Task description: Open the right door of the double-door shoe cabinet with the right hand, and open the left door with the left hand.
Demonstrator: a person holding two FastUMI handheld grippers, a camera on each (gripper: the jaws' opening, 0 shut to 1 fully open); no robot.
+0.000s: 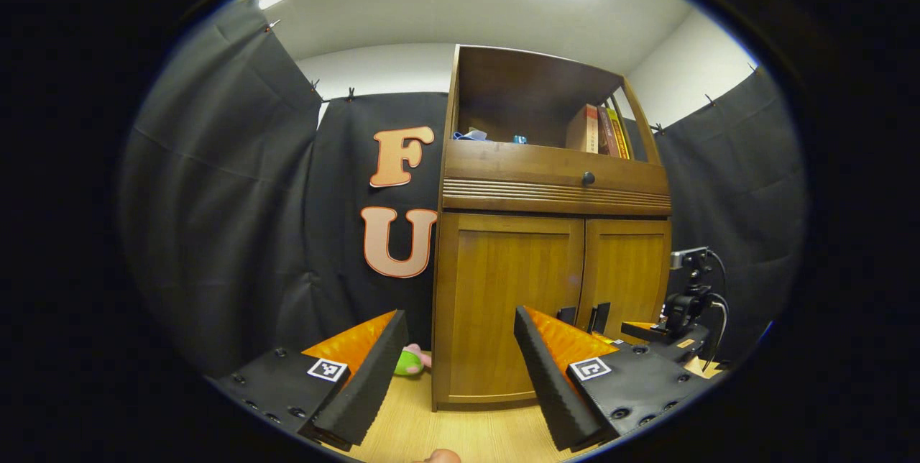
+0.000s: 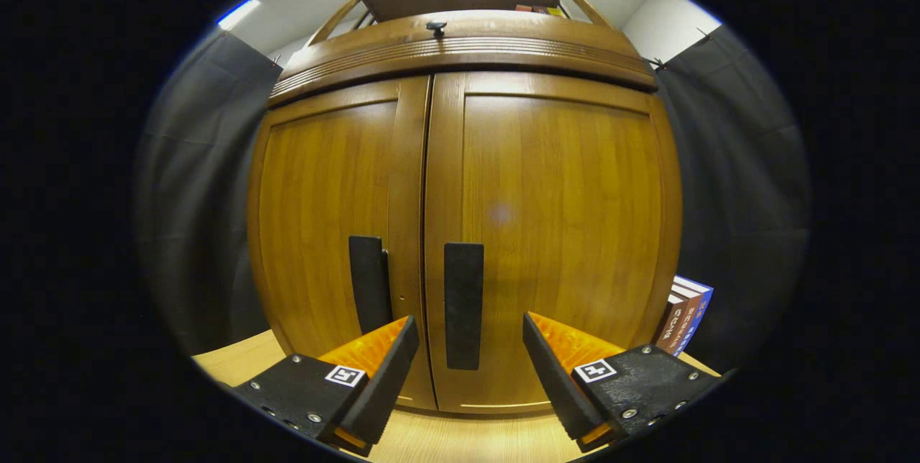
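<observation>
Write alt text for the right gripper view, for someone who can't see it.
An open right gripper faces the closed double doors of a wooden shoe cabinet, its fingers either side of the right door's black handle without touching it. The left door's handle is beside it, and books stand at the right.

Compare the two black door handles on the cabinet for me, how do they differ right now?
The right door handle sits centred ahead of the open right gripper; the left door handle lies off to its side. The left handle's foot is hidden behind a finger. Both are upright black bars on closed doors.
</observation>
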